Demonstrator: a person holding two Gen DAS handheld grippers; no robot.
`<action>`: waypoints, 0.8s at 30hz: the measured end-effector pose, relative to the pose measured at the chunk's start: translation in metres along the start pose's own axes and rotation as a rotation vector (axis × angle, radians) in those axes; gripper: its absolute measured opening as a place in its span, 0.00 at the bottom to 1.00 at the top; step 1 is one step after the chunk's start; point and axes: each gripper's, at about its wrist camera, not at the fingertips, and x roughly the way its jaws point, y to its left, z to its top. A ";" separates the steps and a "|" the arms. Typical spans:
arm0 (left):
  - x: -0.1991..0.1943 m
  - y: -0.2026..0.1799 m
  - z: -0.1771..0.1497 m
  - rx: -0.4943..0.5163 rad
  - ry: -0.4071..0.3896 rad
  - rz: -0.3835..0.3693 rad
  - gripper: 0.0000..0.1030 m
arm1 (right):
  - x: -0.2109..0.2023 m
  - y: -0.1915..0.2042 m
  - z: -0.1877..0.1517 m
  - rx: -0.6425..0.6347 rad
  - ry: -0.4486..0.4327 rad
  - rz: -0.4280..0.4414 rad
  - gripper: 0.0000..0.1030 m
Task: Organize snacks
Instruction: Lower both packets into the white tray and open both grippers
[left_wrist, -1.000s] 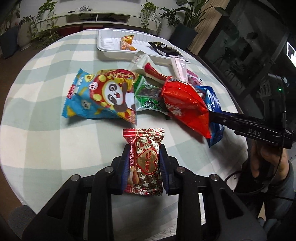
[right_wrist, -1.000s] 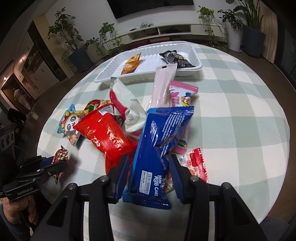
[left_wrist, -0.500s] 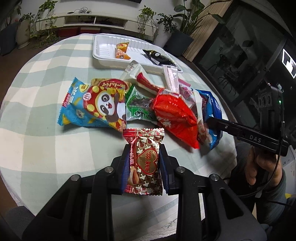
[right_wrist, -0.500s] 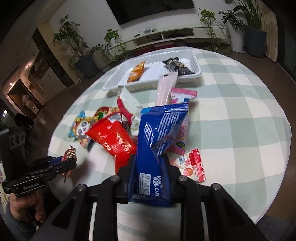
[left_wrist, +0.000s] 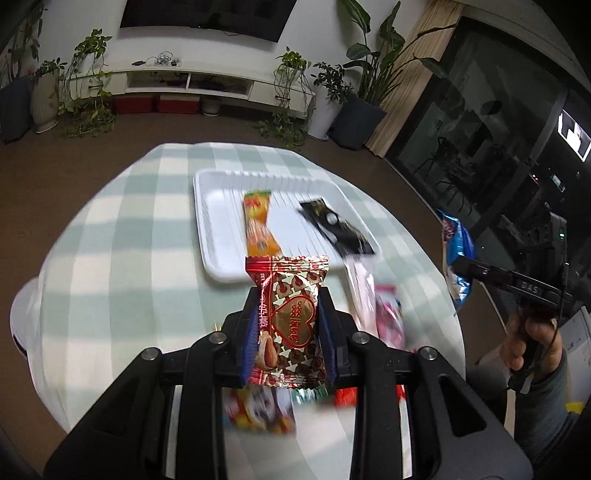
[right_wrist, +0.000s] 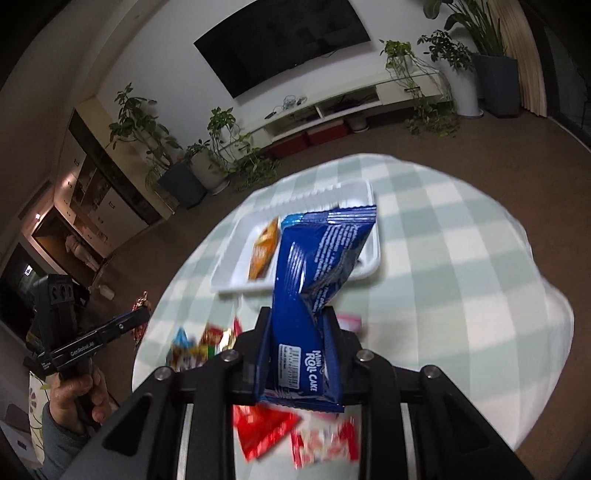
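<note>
i have both claws loaded: the left gripper (left_wrist: 287, 325) is clamped on the red heart-print snack (left_wrist: 289, 320), pads pressing its sides at the centre of the left wrist frame, and the right gripper (right_wrist: 300, 350) is clamped on the blue roll cake packet (right_wrist: 314, 291), which stands up and twists above the pads in the middle of the right wrist frame. the white tray (left_wrist: 218, 236) sits upper centre on the checked table (left_wrist: 110, 258), with an orange packet (left_wrist: 258, 225) and a black packet (left_wrist: 334, 229) already in it. my worry is the blue packet: it is long and held near its lower end, so i judge it could flop or slide out over the table short of the tray. both loads heading for one tray could also collide. the left view shows the black packet clearly, while the right view hides it behind the blue wrapper; the right view alone shows the red packet (right_wrist: 264, 424) lying at the bottom of its frame.
</note>
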 end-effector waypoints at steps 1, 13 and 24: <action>0.008 0.004 0.019 -0.002 0.001 0.002 0.26 | 0.006 0.004 0.011 -0.015 -0.001 0.004 0.27; 0.146 0.039 0.099 -0.010 0.141 0.130 0.26 | 0.154 0.027 0.090 -0.151 0.162 -0.087 0.27; 0.197 0.038 0.066 0.015 0.228 0.170 0.27 | 0.211 0.015 0.058 -0.205 0.298 -0.162 0.27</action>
